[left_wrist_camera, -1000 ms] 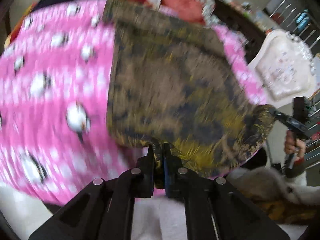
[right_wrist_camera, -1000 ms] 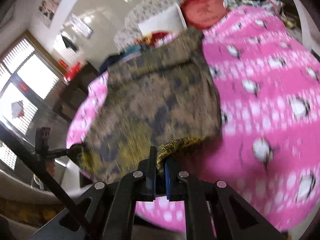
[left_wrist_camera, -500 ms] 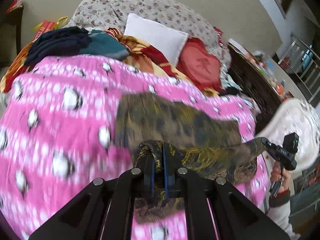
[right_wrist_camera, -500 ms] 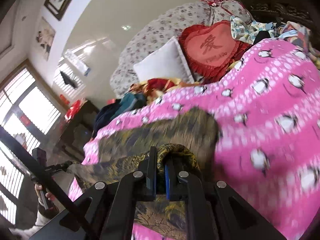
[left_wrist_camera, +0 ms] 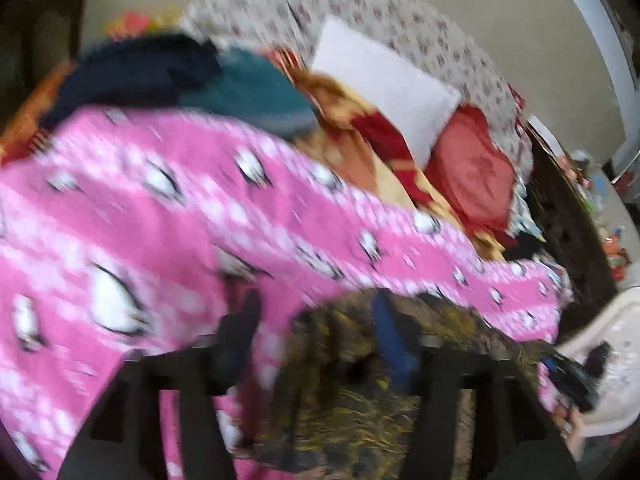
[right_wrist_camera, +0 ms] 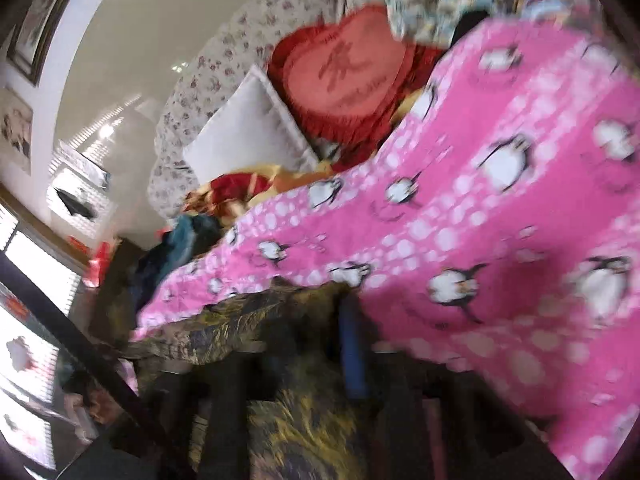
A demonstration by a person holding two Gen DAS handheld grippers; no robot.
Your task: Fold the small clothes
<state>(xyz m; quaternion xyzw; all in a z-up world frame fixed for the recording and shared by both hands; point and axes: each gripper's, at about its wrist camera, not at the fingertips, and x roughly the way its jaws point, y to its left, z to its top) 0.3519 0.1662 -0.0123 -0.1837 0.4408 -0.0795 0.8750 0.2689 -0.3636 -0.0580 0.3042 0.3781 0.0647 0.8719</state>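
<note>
A brown and yellow patterned garment [left_wrist_camera: 352,400] lies folded near the front edge of a pink penguin blanket [left_wrist_camera: 160,220]. In the blurred left wrist view, my left gripper [left_wrist_camera: 316,344] has its jaws opening. The fingers stand apart with the cloth's fold between and under them, no longer pinched. My right gripper [right_wrist_camera: 316,348] is also opening over the same garment [right_wrist_camera: 296,420], its blue pad [right_wrist_camera: 352,356] clear of the cloth. The right gripper [left_wrist_camera: 576,376] and the hand holding it also show at the lower right of the left wrist view.
At the bed's head lie a white pillow [left_wrist_camera: 384,84], a red heart cushion [right_wrist_camera: 352,76] and a floral headboard [left_wrist_camera: 400,28]. Dark blue and teal clothes [left_wrist_camera: 192,80] are piled at the back left. A white chair [left_wrist_camera: 616,344] stands to the right. A dark bar [right_wrist_camera: 80,340] crosses the right wrist view.
Both grippers carried the garment's near edge forward over the rest of it, doubling it over. Their jaws, shut on the cloth before, now stand apart and the cloth lies loose.
</note>
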